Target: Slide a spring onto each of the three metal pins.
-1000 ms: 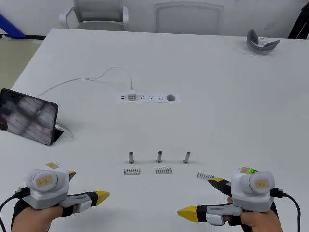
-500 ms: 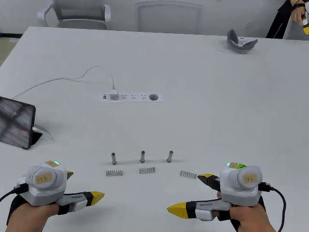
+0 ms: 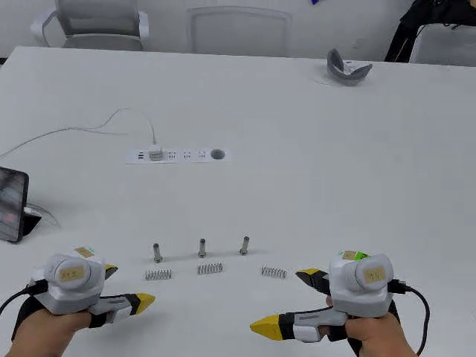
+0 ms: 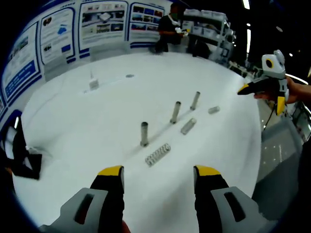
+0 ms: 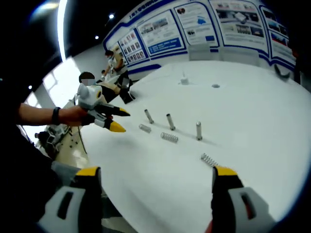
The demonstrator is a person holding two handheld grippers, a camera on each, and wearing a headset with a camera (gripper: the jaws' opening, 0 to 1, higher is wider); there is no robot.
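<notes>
Head view: white bench (image 3: 349,178). Left pin (image 3: 157,253), middle pin (image 3: 201,248) and right pin (image 3: 244,245) stand upright in a row near the front edge. All three are bare. Left spring (image 3: 158,274) lies flat just in front of its pin. Middle spring (image 3: 210,268) lies likewise, a touch to the right. Right spring (image 3: 274,272) lies further off to the right of its pin, near the upper tip of the right tongs (image 3: 284,300). Left tongs (image 3: 128,285) sit at the front left, tips pointing at the row. Both tongs gape wide and hold nothing. Behind the pins there is a power strip (image 3: 178,155) with a plugged cable (image 3: 74,131). A tablet (image 3: 10,214) is at the left edge and a grey part (image 3: 347,71) at the far end.

Left gripper view: own yellow tips are wide apart with bare bench between. The pins recede diagonally, a spring on the bench beside each. The right tongs come in at the right edge, held in a hand.

Right gripper view: tips are spread wide with nothing gripped. The right spring is closest, near the right-hand tip. The pins and the other two springs lie beyond. The left tongs are opposite, also agape.
</notes>
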